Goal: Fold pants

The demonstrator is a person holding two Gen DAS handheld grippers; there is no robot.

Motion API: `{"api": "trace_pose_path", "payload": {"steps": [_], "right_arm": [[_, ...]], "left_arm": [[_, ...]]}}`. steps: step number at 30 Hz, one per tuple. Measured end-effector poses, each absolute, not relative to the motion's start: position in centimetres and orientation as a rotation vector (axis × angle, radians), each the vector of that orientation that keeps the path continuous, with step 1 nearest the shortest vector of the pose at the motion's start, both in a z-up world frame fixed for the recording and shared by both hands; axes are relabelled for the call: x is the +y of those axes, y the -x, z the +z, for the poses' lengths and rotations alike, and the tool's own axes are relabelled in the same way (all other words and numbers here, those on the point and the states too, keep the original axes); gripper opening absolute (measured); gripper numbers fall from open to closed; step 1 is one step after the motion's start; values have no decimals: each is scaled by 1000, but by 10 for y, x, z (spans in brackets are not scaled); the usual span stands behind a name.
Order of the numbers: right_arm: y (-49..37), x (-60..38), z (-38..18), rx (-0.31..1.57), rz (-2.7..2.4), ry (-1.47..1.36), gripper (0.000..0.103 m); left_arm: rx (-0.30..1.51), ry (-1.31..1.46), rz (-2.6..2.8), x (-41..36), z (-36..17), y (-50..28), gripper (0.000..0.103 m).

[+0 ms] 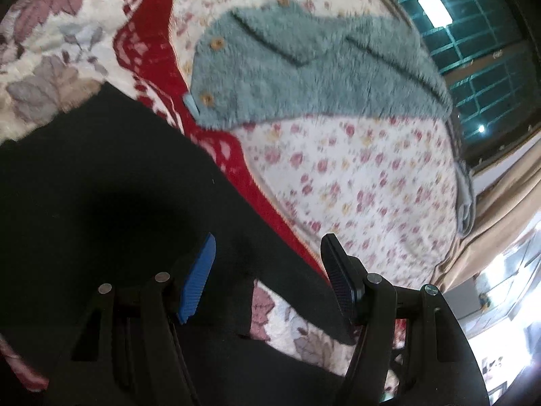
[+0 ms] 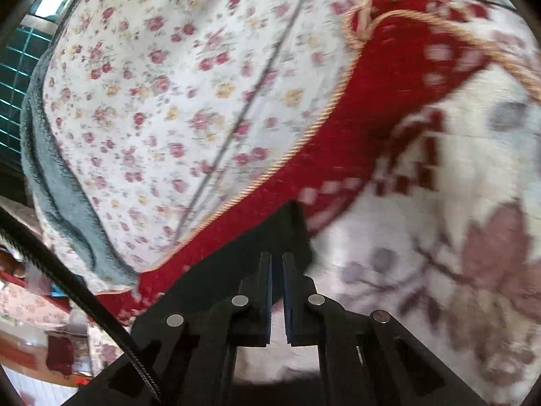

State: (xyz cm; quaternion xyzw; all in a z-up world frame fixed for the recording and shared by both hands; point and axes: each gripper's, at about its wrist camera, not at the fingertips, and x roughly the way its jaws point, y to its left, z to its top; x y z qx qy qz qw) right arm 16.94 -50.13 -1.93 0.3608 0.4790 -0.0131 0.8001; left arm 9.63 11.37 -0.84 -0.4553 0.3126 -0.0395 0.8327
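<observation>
The black pants point(image 1: 101, 176) lie spread over the lower left of the left wrist view, on a red-and-cream blanket point(image 1: 50, 34). My left gripper point(image 1: 269, 238) hovers above the pants' edge, open, with one blue pad and one black pad wide apart and nothing pinched between them. In the right wrist view, a corner of the black pants point(image 2: 236, 264) is lifted off the blanket point(image 2: 439, 203). My right gripper point(image 2: 276, 257) is shut on that corner, and the cloth sticks up past the fingertips. The picture is motion-blurred.
A fluffy teal garment point(image 1: 304, 77) with wooden buttons lies on the floral sheet point(image 1: 355, 176) beyond the pants; its edge also shows at the left point(image 2: 57, 186). A gridded window point(image 1: 473, 50) and a beige curtain point(image 1: 490, 230) are at the right. A black cable point(image 2: 67, 270) crosses low left.
</observation>
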Motion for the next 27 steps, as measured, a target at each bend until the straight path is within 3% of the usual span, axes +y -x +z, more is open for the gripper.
{"api": "trace_pose_path", "payload": {"steps": [5,10,15,18,21,27], "right_arm": [[-156,-516,-41,1035,-27,-855,5],[-168,-506,-76,1085,31,-1003,24],[-165,-502,-79,1050,-35,-1020,30],[-168,-500,-74,1035,-16,-987,30],[-158,-497,-62,892,-43,-900,31],[-146,-511,-60,780,-125,-896,32]], "left_arm": [[661,931,-8,148,-2,-84,64],[676,961,33,173,-10,-77,64],[691,1002,43,229,1,-97,64],[775,980,83,268,2,-132,65],[896,998,90,296,-15,-174,65],[1090,861,108,295,-60,-231,65]]}}
